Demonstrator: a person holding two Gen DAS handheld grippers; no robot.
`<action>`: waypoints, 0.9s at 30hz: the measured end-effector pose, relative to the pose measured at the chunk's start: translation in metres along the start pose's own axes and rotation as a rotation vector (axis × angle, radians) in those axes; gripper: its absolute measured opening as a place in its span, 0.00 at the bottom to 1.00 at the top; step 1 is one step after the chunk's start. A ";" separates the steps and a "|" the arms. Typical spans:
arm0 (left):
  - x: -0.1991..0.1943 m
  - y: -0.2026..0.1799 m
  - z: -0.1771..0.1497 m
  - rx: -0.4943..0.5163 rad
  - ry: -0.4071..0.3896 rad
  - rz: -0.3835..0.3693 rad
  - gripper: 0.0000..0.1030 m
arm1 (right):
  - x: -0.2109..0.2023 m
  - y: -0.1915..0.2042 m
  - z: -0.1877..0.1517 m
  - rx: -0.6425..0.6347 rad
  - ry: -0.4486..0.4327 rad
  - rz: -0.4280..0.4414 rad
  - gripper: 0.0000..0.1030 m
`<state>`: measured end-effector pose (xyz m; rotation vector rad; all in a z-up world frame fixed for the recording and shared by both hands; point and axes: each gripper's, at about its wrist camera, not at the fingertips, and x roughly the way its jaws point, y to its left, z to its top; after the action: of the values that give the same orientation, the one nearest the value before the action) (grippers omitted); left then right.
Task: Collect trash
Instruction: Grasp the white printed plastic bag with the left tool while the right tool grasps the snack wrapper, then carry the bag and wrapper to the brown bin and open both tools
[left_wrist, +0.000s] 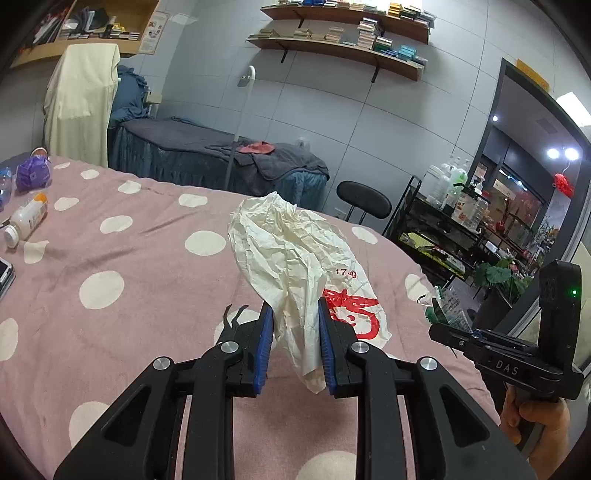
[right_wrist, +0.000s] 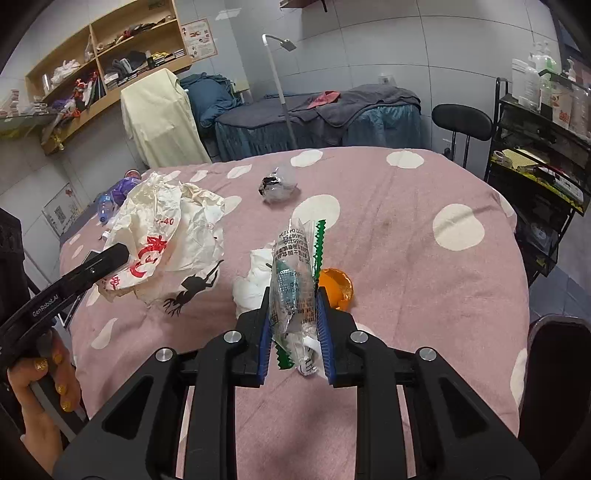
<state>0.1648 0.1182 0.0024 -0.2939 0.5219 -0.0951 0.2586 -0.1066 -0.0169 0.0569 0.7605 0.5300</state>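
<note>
- The left gripper (left_wrist: 296, 314) is closed on a crumpled white plastic bag (left_wrist: 295, 254) with red print, which stands up between its blue pads above the pink polka-dot bedcover (left_wrist: 147, 258).
- From the right wrist view the same bag (right_wrist: 166, 236) hangs at the tip of the left gripper (right_wrist: 122, 254), held clear over the left part of the bed; a dark printed figure shows on its lower edge.
- The right gripper (right_wrist: 293, 314) pinches a clear plastic wrapper (right_wrist: 293, 280) with a green zigzag edge and small printed text, its jaws narrowed onto it.
- In the left wrist view the right gripper (left_wrist: 439, 314) appears at the right edge with the wrapper (left_wrist: 448, 306) at its tip, just off the side of the bed.
- A wad of white tissue (right_wrist: 255, 277) lies on the bedcover (right_wrist: 406, 258) just left of the held wrapper.
- An orange round object (right_wrist: 336, 288) lies just right of the wrapper, partly hidden behind the gripper's finger.
- A crumpled clear packet with a dark patch (right_wrist: 279, 184) sits further back near the middle of the bed.
- A white bottle with an orange label (left_wrist: 27, 219) lies on its side at the left edge of the bed, near a purple bag (left_wrist: 33, 173).
- The person's hand (right_wrist: 40, 398), with glittery gold nails, grips the left gripper's handle.
</note>
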 end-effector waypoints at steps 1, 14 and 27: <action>-0.003 -0.003 -0.002 0.004 -0.005 -0.002 0.22 | -0.005 -0.001 -0.003 0.001 -0.006 -0.001 0.22; -0.024 -0.050 -0.022 0.065 -0.043 -0.068 0.22 | -0.066 -0.032 -0.038 0.076 -0.088 -0.057 0.22; -0.019 -0.100 -0.042 0.106 -0.024 -0.167 0.22 | -0.118 -0.109 -0.086 0.257 -0.144 -0.206 0.22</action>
<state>0.1252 0.0155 0.0065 -0.2346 0.4667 -0.2801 0.1775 -0.2694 -0.0301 0.2495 0.6806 0.2276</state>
